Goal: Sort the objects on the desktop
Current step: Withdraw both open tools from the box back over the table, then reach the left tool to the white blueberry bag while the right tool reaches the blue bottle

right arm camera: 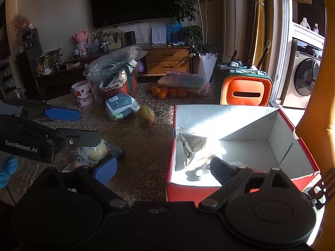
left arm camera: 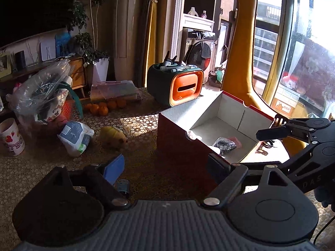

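Both grippers: left gripper [left arm camera: 167,167] and right gripper [right arm camera: 165,169] are standing spread, empty. Risk: right one is hanging over the box [right arm camera: 230,113] rim, liable to snag it.

The box [right arm camera: 230,123] stands on the table [right arm camera: 142,146], at its right side. Behind it stands the tissue holder [right arm camera: 246,92]. Left of the box lie a pouch [right arm camera: 121,106] and a plush toy [right arm camera: 146,116]; behind them lie the oranges [right arm camera: 167,93].
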The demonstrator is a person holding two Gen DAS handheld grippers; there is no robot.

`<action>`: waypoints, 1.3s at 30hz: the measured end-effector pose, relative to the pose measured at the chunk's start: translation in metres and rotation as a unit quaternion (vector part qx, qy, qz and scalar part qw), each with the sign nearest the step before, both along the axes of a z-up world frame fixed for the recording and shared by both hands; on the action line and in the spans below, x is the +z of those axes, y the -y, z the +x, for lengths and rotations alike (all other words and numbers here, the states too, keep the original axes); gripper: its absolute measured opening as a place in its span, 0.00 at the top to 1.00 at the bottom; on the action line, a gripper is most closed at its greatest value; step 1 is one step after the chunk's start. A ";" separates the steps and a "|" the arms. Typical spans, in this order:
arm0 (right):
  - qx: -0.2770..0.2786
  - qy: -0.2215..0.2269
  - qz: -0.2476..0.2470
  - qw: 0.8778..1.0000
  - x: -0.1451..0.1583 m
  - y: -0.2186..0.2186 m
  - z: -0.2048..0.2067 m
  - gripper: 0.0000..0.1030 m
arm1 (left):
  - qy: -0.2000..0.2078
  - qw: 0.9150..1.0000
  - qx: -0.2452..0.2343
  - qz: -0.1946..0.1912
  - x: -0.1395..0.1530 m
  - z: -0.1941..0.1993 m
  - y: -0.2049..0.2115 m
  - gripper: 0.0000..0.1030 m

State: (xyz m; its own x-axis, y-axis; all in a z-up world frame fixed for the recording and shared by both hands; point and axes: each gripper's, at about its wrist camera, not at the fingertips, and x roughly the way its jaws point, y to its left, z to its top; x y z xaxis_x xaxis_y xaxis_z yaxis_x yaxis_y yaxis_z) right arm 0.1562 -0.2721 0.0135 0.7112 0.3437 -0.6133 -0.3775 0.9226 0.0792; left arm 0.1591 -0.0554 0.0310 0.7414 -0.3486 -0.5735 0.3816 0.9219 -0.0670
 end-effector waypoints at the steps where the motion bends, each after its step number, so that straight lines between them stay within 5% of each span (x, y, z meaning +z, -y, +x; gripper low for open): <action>1: 0.003 0.000 0.002 1.000 0.000 -0.006 -0.002 0.06 | 0.002 1.000 0.003 0.001 -0.001 -0.002 -0.007 0.15; 6: 0.012 0.001 0.004 1.000 -0.005 -0.028 -0.007 0.06 | 0.008 1.000 0.025 0.007 -0.008 -0.007 -0.035 0.03; 20: 0.039 -0.020 -0.010 0.999 -0.033 -0.082 0.003 0.06 | -0.032 0.997 0.063 0.018 -0.068 -0.015 -0.107 0.02; 39: 0.042 -0.051 -0.028 0.997 -0.069 -0.121 0.058 0.08 | -0.002 0.998 0.038 0.048 -0.096 0.004 -0.089 0.02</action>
State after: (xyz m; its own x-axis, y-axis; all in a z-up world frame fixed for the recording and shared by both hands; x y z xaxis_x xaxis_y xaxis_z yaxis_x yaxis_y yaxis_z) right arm 0.2140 -0.1516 -0.0554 0.6140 0.3616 -0.7015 -0.4456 0.8925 0.0701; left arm 0.1635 0.0339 -0.0654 0.7609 -0.2343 -0.6051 0.3100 0.9505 0.0219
